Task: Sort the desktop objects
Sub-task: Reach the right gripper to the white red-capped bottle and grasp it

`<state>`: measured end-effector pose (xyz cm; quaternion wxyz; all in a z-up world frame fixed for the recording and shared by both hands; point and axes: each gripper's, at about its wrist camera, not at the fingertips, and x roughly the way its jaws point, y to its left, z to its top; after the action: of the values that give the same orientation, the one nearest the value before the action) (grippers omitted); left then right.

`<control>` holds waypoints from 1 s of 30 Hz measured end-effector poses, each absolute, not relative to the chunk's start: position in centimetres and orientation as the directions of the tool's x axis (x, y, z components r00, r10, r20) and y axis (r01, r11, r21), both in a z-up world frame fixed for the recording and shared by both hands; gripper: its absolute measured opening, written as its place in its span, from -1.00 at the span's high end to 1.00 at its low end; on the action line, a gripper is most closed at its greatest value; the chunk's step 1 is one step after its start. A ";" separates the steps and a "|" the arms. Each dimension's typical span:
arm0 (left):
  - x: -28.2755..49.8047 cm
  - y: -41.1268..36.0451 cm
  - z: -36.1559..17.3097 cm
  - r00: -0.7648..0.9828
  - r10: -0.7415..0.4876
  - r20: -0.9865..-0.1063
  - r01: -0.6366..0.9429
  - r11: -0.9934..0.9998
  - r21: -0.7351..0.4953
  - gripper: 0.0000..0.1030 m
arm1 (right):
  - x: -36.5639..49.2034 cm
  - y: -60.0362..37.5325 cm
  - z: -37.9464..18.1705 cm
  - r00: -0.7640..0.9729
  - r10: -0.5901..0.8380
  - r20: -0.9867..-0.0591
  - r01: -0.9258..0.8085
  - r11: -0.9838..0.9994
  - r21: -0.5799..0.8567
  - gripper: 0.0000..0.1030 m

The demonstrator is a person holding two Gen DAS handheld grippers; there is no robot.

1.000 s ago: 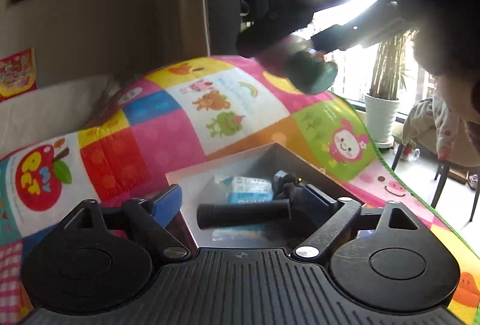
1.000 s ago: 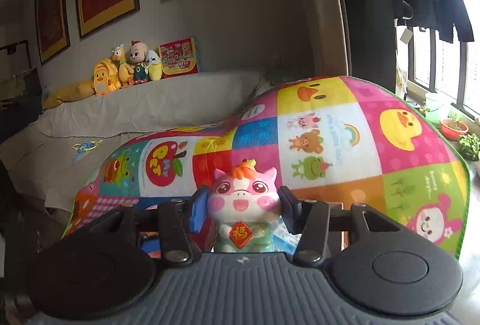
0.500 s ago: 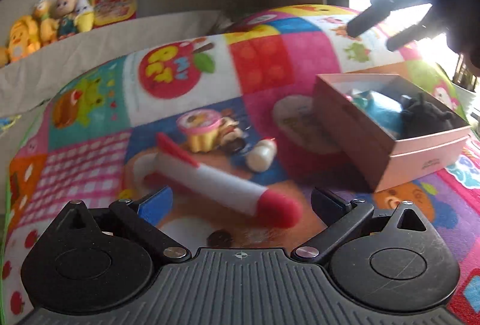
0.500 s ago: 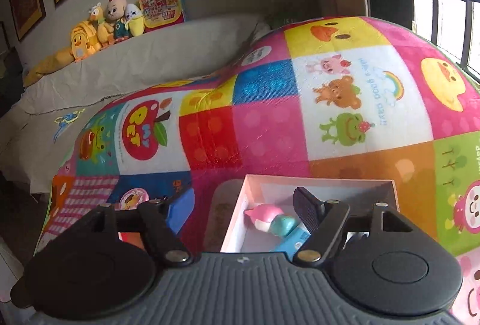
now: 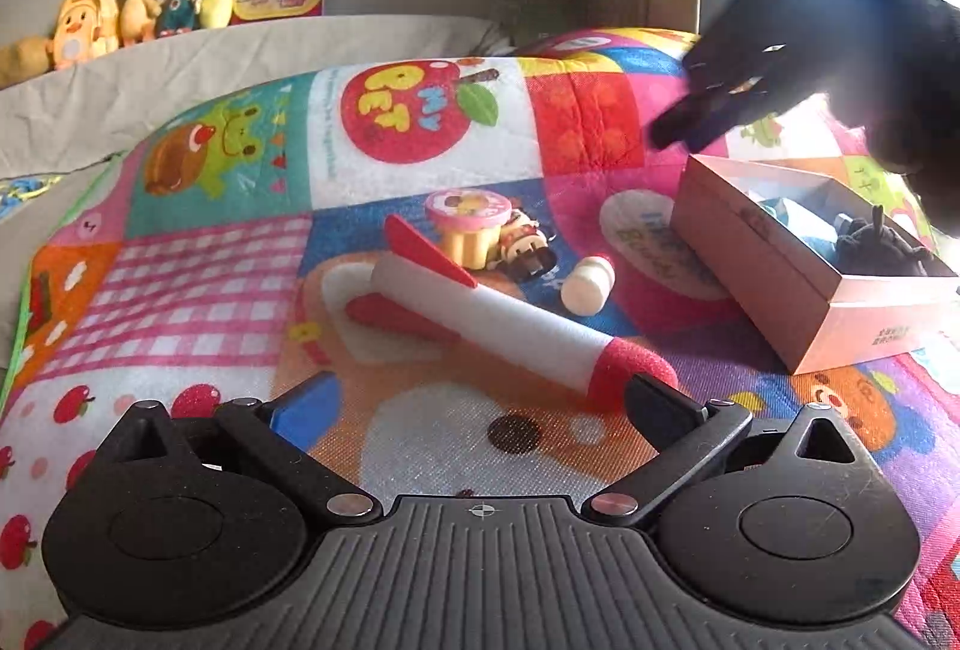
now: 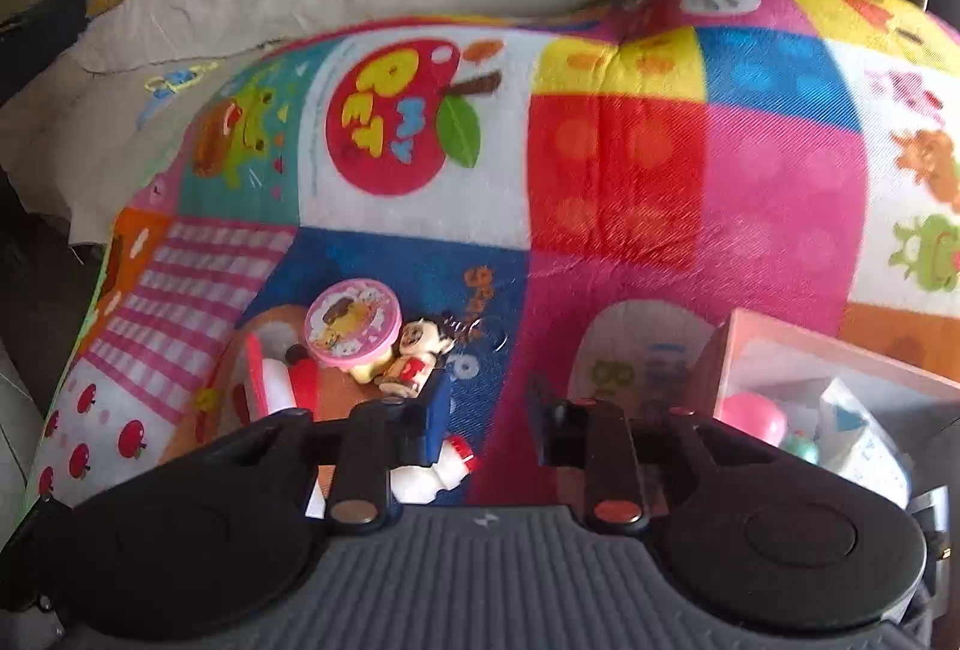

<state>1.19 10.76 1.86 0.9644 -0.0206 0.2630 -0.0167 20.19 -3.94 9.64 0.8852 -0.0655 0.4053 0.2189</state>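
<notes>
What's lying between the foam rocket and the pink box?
A small cream bottle-shaped toy lies on the mat between the foam rocket and pink box, seen in the left wrist view.

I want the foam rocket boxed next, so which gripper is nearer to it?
Left. The left gripper sits open right at the foam rocket nose; the right gripper hangs farther off, over the box.
</notes>
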 end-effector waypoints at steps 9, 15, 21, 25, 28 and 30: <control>1.1 10.7 1.9 0.865 -0.064 -0.497 0.041 0.998 -0.056 -1.00 | 18.9 -13.7 8.7 0.562 0.184 -0.806 -0.312 0.950 -0.001 0.48; 1.3 10.9 1.8 0.858 -0.060 -0.510 0.028 0.997 -0.069 -1.00 | 19.4 -15.0 4.9 0.405 0.228 -0.886 -0.340 0.937 0.086 0.47; 1.7 10.8 1.6 0.846 -0.050 -0.531 0.018 0.998 -0.065 -1.00 | 17.1 -14.2 9.2 0.585 0.275 -0.763 -0.346 0.936 0.073 0.40; 1.7 10.8 1.6 0.846 -0.043 -0.532 0.012 0.998 -0.061 -1.00 | 17.7 -9.8 10.2 0.517 0.405 -0.754 -0.392 0.895 0.213 -0.13; 1.7 10.9 1.5 0.845 -0.044 -0.533 0.009 0.998 -0.069 -1.00 | 19.9 -5.0 8.3 0.442 0.421 -0.792 -0.375 0.889 0.263 -0.11; 1.6 11.1 1.5 0.847 -0.050 -0.529 0.008 0.997 -0.082 -1.00 | 21.6 -2.9 6.1 0.418 0.389 -0.821 -0.308 0.911 0.274 -0.11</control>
<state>1.61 11.15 1.53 0.9603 -0.0382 0.2759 -0.0150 21.56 -2.86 6.14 0.8411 0.0406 0.4981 0.2069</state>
